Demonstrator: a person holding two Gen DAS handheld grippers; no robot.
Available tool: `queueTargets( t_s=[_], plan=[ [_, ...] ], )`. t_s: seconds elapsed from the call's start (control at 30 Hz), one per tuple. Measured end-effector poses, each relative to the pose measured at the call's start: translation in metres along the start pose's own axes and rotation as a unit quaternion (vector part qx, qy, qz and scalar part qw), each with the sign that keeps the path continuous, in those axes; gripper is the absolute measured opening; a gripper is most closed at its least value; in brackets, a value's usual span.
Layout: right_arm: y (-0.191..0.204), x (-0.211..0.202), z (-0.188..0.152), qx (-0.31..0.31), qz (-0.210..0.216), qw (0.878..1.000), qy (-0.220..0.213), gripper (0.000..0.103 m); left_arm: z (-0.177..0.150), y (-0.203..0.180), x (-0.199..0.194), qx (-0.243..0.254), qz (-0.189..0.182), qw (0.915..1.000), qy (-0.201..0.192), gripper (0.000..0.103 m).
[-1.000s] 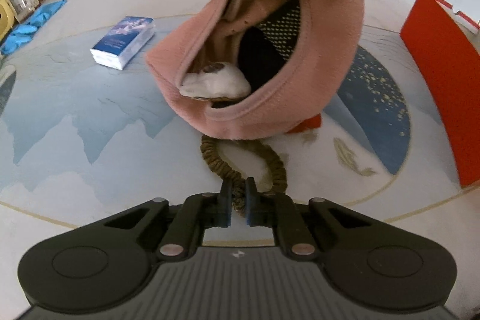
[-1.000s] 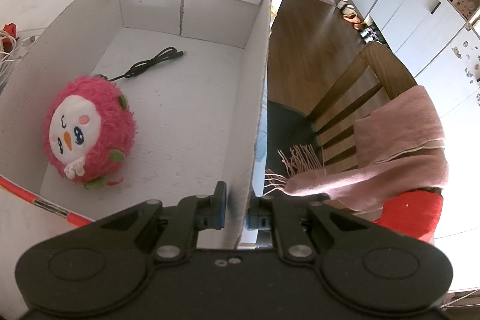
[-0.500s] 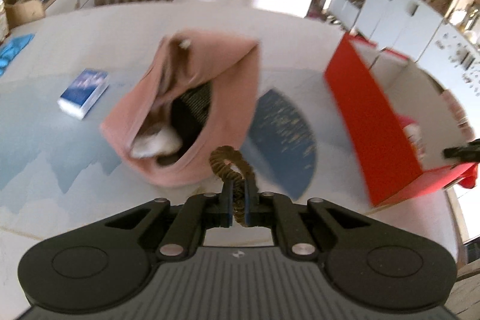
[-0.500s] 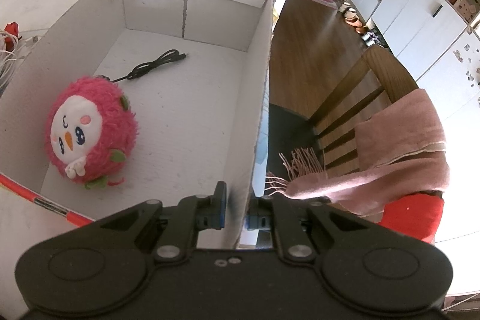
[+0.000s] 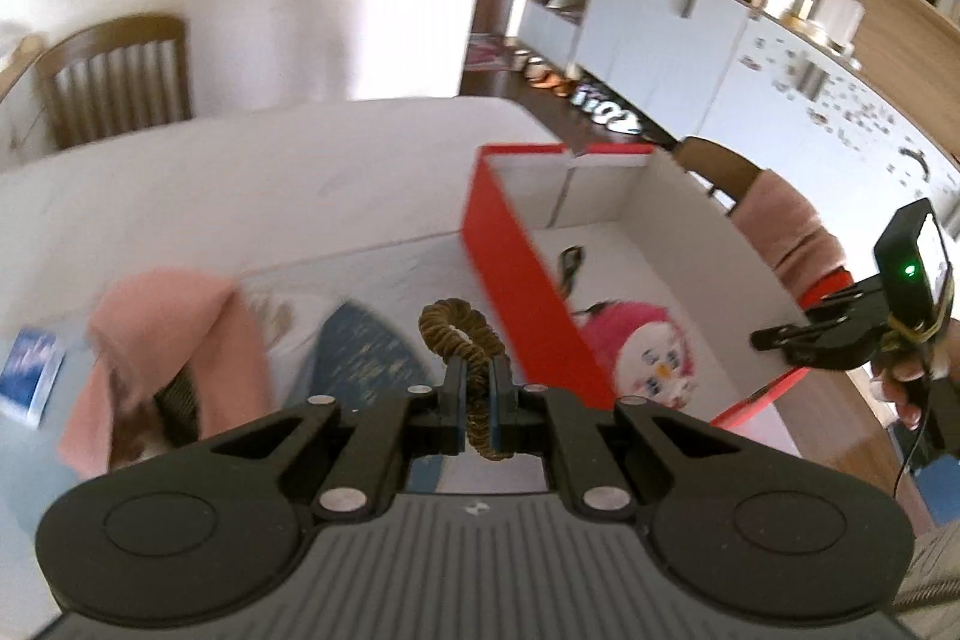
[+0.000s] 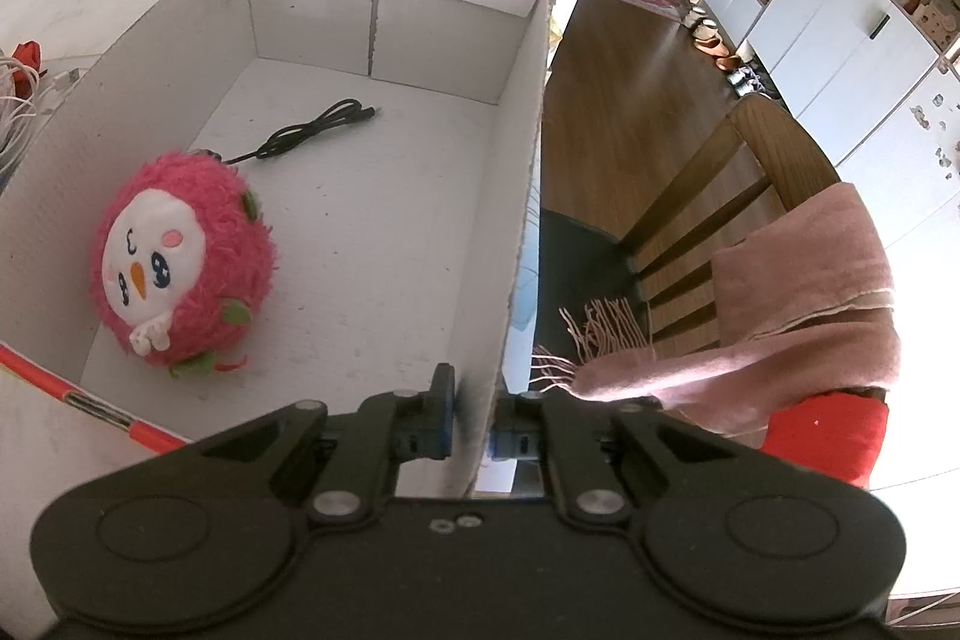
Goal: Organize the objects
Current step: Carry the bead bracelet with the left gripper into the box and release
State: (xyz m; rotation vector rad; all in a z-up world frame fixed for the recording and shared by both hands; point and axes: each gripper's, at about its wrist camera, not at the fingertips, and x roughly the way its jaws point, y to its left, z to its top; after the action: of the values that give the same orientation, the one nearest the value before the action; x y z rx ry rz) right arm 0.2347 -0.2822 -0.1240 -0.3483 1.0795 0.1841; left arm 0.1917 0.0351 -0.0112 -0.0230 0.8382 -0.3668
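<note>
Left gripper (image 5: 474, 403), low centre, clamping the brown hair tie (image 5: 465, 340), now lifted off the table toward the red box (image 5: 516, 274) right of centre. Right gripper (image 6: 471, 415) pinching the box wall, steadying it for the drop.

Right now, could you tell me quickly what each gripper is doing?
Left gripper: shut on the brown scrunchie.
Right gripper: shut on the box wall.

I can't read any text from here. The small blue packet (image 5: 30, 376) on the table carries printing, but it is too blurred for me to make out.
</note>
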Motion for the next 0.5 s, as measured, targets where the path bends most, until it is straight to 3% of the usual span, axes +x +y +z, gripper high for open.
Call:
queueTargets(
  t_s=[0.5],
  plan=[
    [-0.003, 0.0, 0.003, -0.004, 0.007, 1.0, 0.006, 0.007, 0.072, -0.08, 0.067, 0.107, -0.067, 0.9919, 0.013, 0.005]
  ],
)
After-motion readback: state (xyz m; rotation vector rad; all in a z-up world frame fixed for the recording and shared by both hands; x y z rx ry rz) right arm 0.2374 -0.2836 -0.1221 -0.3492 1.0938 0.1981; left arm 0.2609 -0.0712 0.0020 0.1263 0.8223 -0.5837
